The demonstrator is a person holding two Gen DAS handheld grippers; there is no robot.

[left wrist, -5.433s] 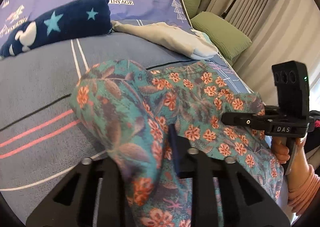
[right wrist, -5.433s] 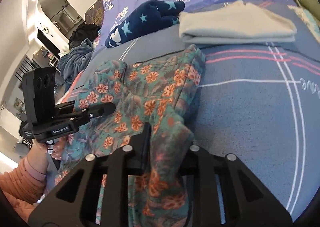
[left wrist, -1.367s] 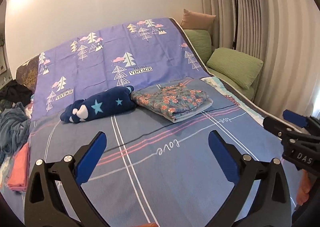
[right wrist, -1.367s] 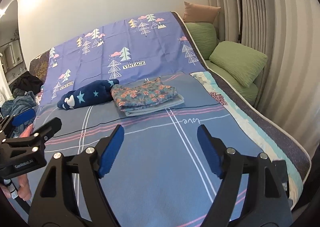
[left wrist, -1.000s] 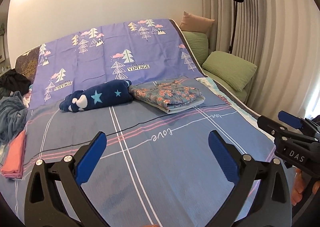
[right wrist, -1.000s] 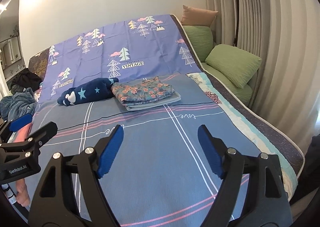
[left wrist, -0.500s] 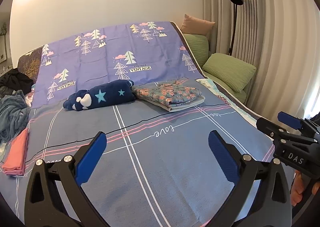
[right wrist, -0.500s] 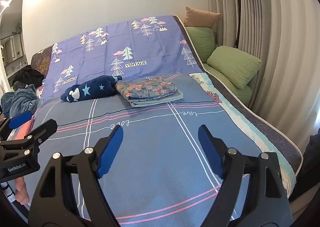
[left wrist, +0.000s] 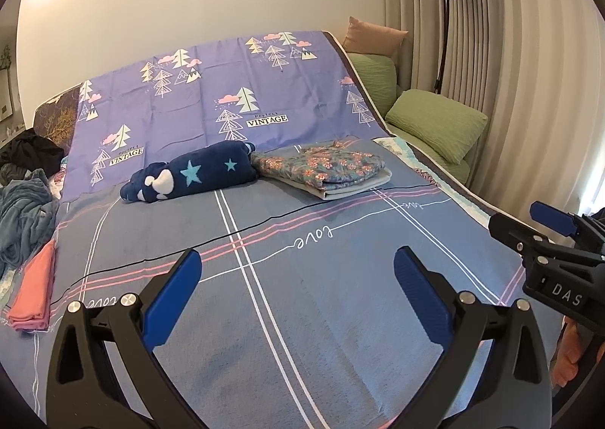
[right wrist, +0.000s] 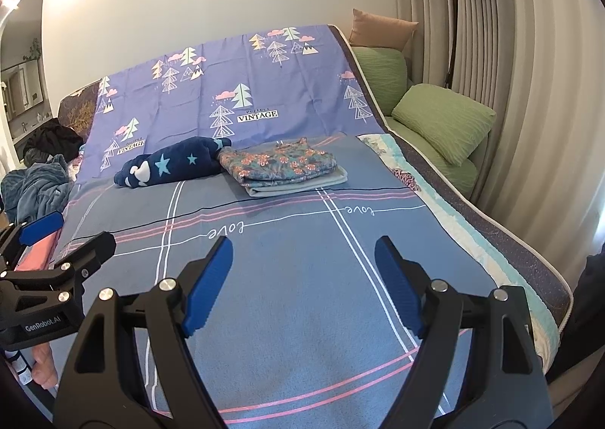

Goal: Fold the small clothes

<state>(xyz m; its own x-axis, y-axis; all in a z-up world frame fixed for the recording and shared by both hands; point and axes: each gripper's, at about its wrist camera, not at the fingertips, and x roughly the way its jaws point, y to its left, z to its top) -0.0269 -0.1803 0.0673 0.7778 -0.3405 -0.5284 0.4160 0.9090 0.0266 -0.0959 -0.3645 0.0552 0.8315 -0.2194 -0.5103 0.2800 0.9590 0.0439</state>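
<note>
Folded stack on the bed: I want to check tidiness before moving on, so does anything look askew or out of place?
Nothing stands out. The floral garment lies folded flat on a pale folded piece, beside the navy star bundle. Both grippers are open and empty.

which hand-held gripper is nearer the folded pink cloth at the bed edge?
Left. The left hand-held gripper hangs open just right of the pink cloth; the right hand-held gripper, also open, sits on the far side of the left one, farther away.
</note>
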